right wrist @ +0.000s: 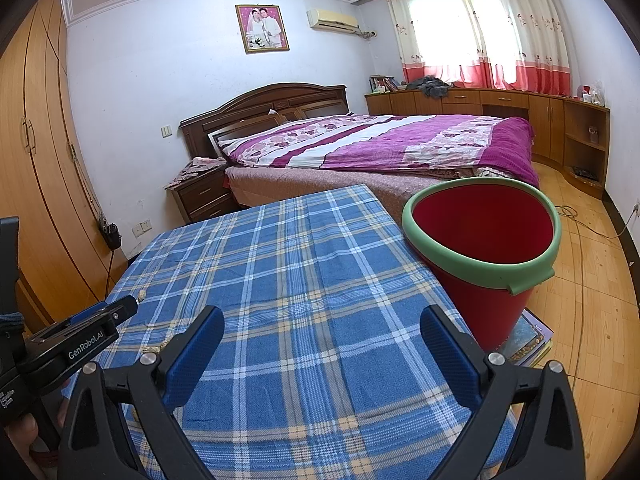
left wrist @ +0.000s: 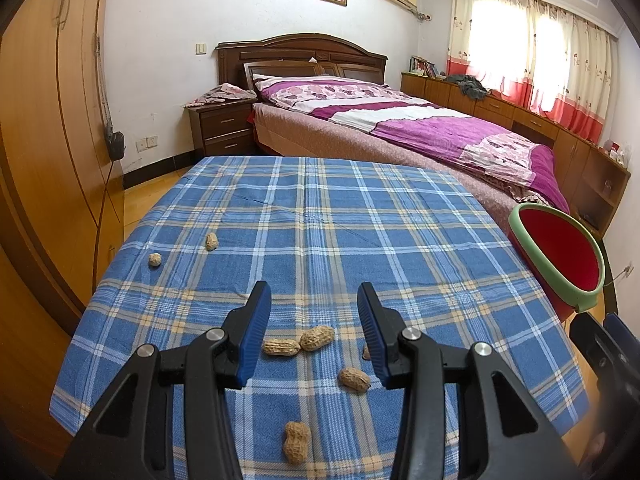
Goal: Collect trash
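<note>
A table covered in a blue plaid woven cloth (left wrist: 320,216) is seen filling the foreground of both views. Just past its right edge, a red plastic bucket with a pale green rim (right wrist: 480,240) is set upright on what looks like a stack of books; its visible interior is bare, so nothing appears to have been collected yet. The left gripper (left wrist: 314,312), black-framed with blue ribbed pads, is held over the near part of the cloth with its jaws spread and nothing pinched. The right gripper (right wrist: 322,344) is likewise held spread and empty, pointed between the cloth and the bucket. The trash, tan peanut shells, is left scattered on the cloth: a touching pair (left wrist: 300,342) between the left jaws, one (left wrist: 355,379) nearer, one (left wrist: 297,441) nearest, and two (left wrist: 211,241) well apart at the far left. The whole of the collecting is judged still to be done.
</note>
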The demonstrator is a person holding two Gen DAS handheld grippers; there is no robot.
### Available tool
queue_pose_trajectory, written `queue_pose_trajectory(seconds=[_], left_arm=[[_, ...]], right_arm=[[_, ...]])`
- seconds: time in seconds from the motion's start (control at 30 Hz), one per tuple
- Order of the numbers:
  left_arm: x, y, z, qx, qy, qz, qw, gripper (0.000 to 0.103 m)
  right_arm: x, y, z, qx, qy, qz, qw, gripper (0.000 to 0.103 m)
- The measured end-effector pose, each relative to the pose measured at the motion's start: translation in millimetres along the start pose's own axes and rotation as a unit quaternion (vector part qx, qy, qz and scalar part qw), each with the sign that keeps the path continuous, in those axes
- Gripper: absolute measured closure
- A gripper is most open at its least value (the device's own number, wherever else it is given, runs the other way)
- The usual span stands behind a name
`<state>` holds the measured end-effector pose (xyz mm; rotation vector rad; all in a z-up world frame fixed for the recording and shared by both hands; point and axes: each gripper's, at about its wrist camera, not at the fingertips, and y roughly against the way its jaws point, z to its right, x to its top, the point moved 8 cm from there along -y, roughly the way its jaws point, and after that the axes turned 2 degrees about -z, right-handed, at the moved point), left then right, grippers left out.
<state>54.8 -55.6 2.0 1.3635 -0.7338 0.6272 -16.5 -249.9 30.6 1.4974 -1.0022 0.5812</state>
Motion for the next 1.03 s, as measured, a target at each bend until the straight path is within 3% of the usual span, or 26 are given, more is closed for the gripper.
queue_pose_trajectory(seconds=[1.03], left_arm=[[5.2, 6.3, -5.7, 0.009, 0.003, 0.017, 0.9998, 0.058]], right_arm=[[2.8, 3.3, 0.1, 0.000, 0.000, 0.007, 1.000, 0.003]])
